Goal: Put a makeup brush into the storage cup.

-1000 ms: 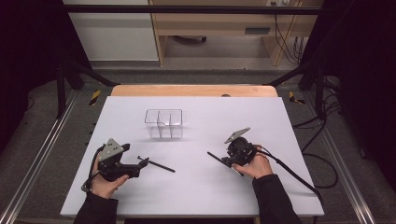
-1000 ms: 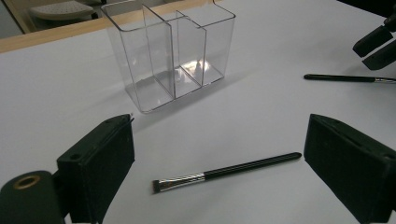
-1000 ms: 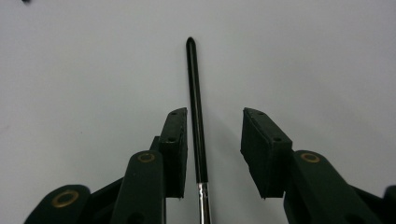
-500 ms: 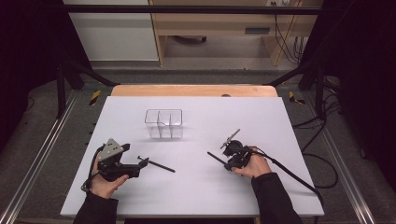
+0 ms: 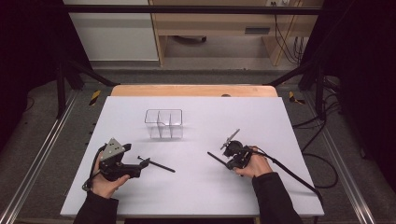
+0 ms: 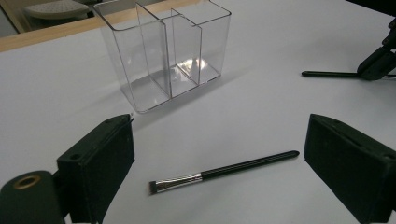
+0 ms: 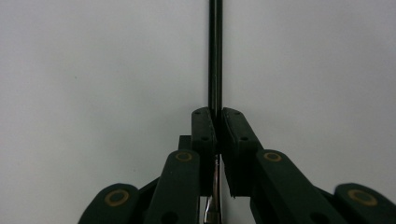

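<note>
A clear three-compartment organizer [image 5: 163, 123] [image 6: 163, 51] stands upright and empty at mid-table. A slim black makeup brush [image 5: 161, 165] [image 6: 224, 170] with a silver ferrule lies flat on the white table, between the wide-open jaws of my left gripper [image 5: 142, 165] [image 6: 219, 172], touching neither. My right gripper [image 5: 228, 161] [image 7: 215, 116] rests low at the table's right, shut on a second black brush [image 7: 215, 56]. That brush's handle [image 5: 214, 157] [image 6: 327, 73] sticks out past the jaws toward the left, close to the table surface.
The white tabletop [image 5: 201, 196] has a wooden strip [image 5: 191, 90] along its far edge. Cables [image 5: 289, 170] trail off the right gripper toward the table's right side. Metal frame rails [image 5: 37, 163] run along both sides of the table.
My right gripper has rolled and dropped lower with its brush, so its grey plate now shows edge-on. The left gripper and the loose brush have stayed put.
</note>
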### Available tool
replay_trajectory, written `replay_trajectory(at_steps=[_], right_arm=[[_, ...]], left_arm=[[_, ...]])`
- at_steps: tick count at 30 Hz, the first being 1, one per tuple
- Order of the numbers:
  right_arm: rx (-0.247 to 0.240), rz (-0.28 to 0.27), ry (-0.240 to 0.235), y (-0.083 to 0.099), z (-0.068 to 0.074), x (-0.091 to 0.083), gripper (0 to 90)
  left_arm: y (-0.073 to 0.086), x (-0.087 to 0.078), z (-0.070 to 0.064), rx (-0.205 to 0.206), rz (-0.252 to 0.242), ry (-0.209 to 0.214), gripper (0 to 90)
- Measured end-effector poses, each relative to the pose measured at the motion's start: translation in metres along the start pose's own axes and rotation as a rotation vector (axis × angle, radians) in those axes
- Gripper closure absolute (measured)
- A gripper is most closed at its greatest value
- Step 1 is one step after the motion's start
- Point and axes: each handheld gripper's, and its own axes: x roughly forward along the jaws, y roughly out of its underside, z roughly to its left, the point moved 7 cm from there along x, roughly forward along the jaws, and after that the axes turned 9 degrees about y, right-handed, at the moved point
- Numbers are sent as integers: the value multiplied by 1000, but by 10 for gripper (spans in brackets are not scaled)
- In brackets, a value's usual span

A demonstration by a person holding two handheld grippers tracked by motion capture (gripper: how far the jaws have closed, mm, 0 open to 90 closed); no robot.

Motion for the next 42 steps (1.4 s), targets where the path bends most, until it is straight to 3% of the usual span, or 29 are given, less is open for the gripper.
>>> replay_trajectory(at_steps=[8,17,26,42], right_arm=[[15,-73,-34,-6,0,-21,843],[-32,-112,-56,-16,6,-44,843],[-93,-156,-108,-27,20,-67,843],[-147,-133,-164,-39,36,-75,843]], left_arm=[[-4,2,-7,31,5,16,77],[-13,4,-14,80,19,34,75],[-24,10,-27,164,52,57,71],[-42,27,-50,306,125,94,67]])
